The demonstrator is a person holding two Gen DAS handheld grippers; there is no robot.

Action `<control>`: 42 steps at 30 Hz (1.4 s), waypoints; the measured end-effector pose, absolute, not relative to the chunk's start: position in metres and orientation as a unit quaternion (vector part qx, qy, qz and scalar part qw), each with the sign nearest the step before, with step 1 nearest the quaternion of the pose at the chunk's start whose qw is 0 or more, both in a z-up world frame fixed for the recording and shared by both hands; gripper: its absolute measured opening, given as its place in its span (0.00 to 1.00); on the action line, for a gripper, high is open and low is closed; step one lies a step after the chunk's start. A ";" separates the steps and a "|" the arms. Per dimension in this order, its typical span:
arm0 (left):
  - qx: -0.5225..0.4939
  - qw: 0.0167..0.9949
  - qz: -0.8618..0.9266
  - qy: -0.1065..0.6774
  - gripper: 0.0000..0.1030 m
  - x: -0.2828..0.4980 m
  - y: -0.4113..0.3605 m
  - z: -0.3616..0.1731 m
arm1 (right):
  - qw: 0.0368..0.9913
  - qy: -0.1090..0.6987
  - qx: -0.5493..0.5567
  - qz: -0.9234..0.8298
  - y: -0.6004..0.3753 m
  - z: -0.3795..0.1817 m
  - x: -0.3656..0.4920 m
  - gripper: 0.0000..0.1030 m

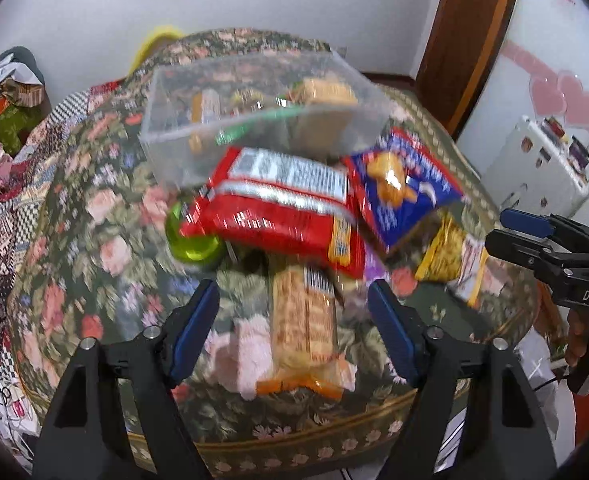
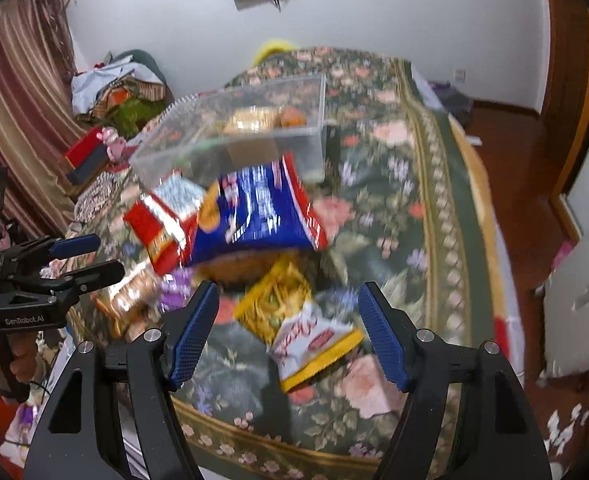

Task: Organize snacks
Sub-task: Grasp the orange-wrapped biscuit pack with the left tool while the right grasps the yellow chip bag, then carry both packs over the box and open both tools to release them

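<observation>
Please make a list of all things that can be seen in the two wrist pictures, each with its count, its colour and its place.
clear plastic box: 1, transparent, far middle of the table, some snacks inside
red snack bag: 1, red with a white label, in front of the box
blue snack bag: 1, blue, right of the red bag
yellow snack bag: 1, yellow and white, near edge, in front of the right gripper
orange cracker pack: 1, orange, between the left gripper's open jaws but untouched
green round thing: 1, green, partly under the red bag
floral tablecloth: 1, dark green with pink flowers, covers the table
left gripper: 1, black with blue pads, open
right gripper: 1, black with blue pads, open
</observation>
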State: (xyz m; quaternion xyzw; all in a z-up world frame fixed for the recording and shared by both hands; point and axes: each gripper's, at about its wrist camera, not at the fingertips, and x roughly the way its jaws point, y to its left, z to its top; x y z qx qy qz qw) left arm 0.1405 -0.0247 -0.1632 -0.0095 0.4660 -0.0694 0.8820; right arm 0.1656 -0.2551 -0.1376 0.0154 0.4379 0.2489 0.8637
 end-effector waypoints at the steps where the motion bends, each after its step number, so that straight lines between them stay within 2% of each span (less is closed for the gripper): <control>1: -0.008 0.878 -0.071 0.472 0.64 0.141 -0.026 -0.168 | 0.860 0.443 0.016 0.251 -0.254 -0.142 0.165 0.67; 14: -0.022 0.864 -0.074 0.497 0.50 0.150 -0.027 -0.199 | 0.848 0.468 -0.015 0.248 -0.239 -0.174 0.166 0.72; 17: -0.021 0.868 -0.072 0.491 0.45 0.149 -0.028 -0.201 | 0.847 0.472 -0.019 0.244 -0.239 -0.179 0.166 0.72; 18: -0.019 0.869 -0.069 0.489 0.40 0.149 -0.028 -0.201 | 0.846 0.474 -0.019 0.243 -0.239 -0.181 0.167 0.72; 19: -0.017 0.870 -0.067 0.489 0.36 0.149 -0.027 -0.201 | 0.847 0.475 -0.019 0.238 -0.239 -0.183 0.168 0.69; 20: -0.017 0.870 -0.065 0.488 0.35 0.149 -0.026 -0.201 | 0.847 0.476 -0.016 0.236 -0.240 -0.184 0.169 0.68; 23: -0.027 0.870 -0.069 0.488 0.35 0.146 -0.021 -0.201 | 0.849 0.473 -0.009 0.235 -0.243 -0.184 0.170 0.54; 27: -0.032 0.871 -0.068 0.486 0.34 0.146 -0.016 -0.197 | 0.852 0.466 -0.006 0.241 -0.244 -0.179 0.167 0.43; 42: -0.034 0.910 -0.071 0.407 0.34 0.125 -0.010 -0.131 | 0.879 0.402 0.016 0.258 -0.248 -0.124 0.148 0.39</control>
